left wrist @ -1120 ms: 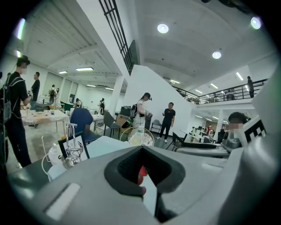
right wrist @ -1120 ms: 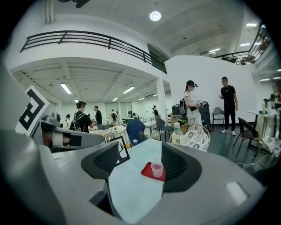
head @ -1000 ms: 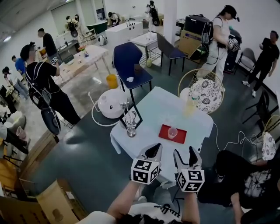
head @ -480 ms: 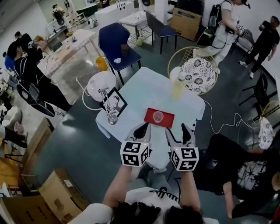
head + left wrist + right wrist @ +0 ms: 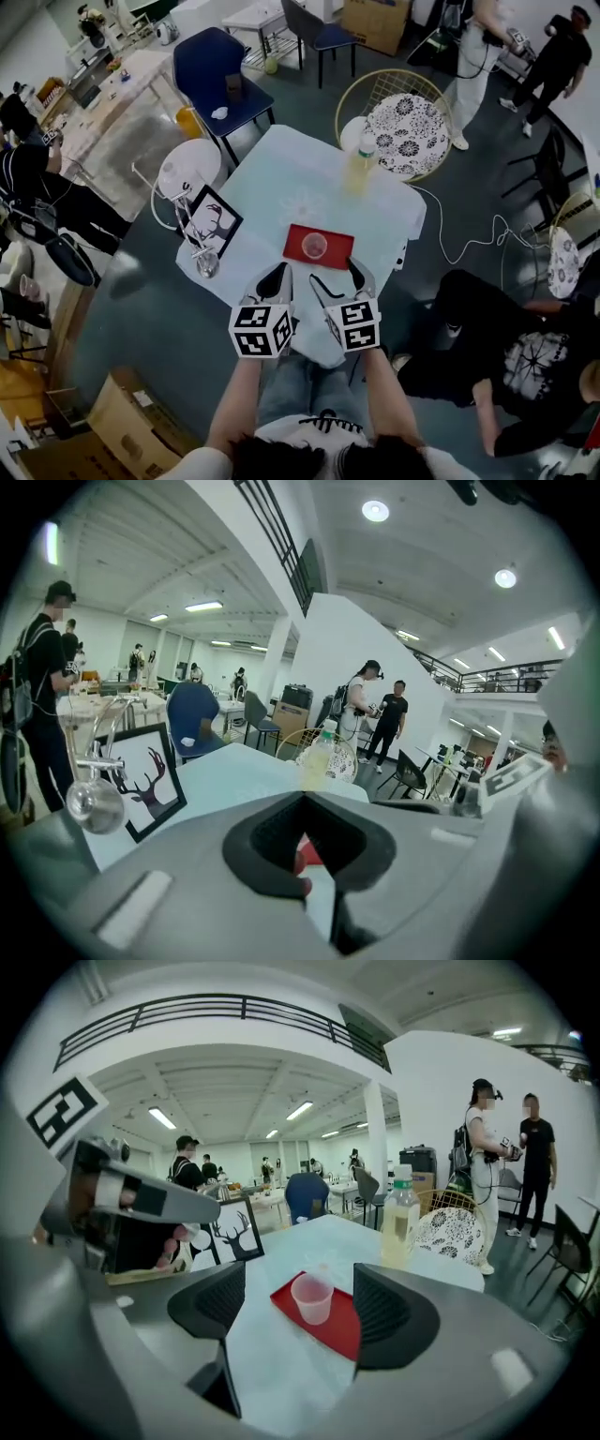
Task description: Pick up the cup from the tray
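A clear plastic cup (image 5: 314, 246) stands upright on a red tray (image 5: 330, 238) on the white-clothed table (image 5: 291, 187). My right gripper (image 5: 339, 279) is open just short of the tray's near edge. In the right gripper view the cup (image 5: 312, 1297) sits on the tray (image 5: 345, 1327) ahead of and between the pads, with the right gripper (image 5: 302, 1321) apart from it. My left gripper (image 5: 278, 278) is shut and empty, to the left of the tray. In the left gripper view, the tray (image 5: 302, 857) shows as a sliver of red past the left gripper (image 5: 309, 855).
A bottle of yellow drink (image 5: 356, 169) stands behind the tray. A framed deer picture (image 5: 211, 223) and a glass on a wire stand (image 5: 203, 261) are at the table's left. A wicker chair (image 5: 403, 127) and a blue chair (image 5: 220, 75) stand beyond. A person (image 5: 511, 361) sits at right.
Both grippers have moved forward over the table's near edge towards the red tray. The right jaws have stayed open, the left ones shut. The cup has not moved.
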`<state>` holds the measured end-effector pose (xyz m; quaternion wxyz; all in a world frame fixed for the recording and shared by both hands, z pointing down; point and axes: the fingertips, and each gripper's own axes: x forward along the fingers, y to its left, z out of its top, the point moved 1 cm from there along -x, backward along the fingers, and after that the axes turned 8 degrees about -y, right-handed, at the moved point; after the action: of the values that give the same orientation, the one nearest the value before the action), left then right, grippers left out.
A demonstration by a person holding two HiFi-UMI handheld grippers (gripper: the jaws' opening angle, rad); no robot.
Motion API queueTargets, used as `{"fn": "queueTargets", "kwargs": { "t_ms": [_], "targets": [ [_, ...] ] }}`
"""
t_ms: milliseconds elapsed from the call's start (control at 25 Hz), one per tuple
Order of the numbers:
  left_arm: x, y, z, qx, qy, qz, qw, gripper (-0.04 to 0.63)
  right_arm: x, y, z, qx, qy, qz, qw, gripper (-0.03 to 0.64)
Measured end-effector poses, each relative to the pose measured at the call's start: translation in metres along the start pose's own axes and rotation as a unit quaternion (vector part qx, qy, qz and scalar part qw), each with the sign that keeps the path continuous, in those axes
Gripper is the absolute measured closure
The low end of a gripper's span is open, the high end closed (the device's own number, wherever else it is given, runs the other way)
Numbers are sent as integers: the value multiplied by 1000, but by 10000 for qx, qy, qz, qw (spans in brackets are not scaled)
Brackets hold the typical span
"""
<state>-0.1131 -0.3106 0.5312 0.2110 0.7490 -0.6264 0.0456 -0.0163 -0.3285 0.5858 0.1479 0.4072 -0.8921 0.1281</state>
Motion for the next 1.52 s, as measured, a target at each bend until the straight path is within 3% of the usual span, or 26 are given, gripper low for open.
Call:
{"fn": "queueTargets", "kwargs": {
  "t_ms": [240, 720, 840, 1200, 1520],
  "targets": [
    [40, 18, -31, 38, 320, -38, 9995, 595, 56, -16, -42, -43, 308, -173, 9994, 202],
    [95, 50, -63, 15, 597, -51, 9982, 595, 128, -28, -87, -231, 707, -322, 9967, 204],
    [101, 54, -70, 1, 707, -122, 9974, 595, 132, -33, -85, -429, 670, -586, 9951, 298],
    [108, 54, -69, 48, 729, -202, 9971, 595, 119, -31, -78, -231, 514, -563, 9968, 304],
    [111, 27, -61, 32, 556, -377, 9977, 595, 80, -42, -70, -221, 440, -812, 9955, 304]
  ]
}}
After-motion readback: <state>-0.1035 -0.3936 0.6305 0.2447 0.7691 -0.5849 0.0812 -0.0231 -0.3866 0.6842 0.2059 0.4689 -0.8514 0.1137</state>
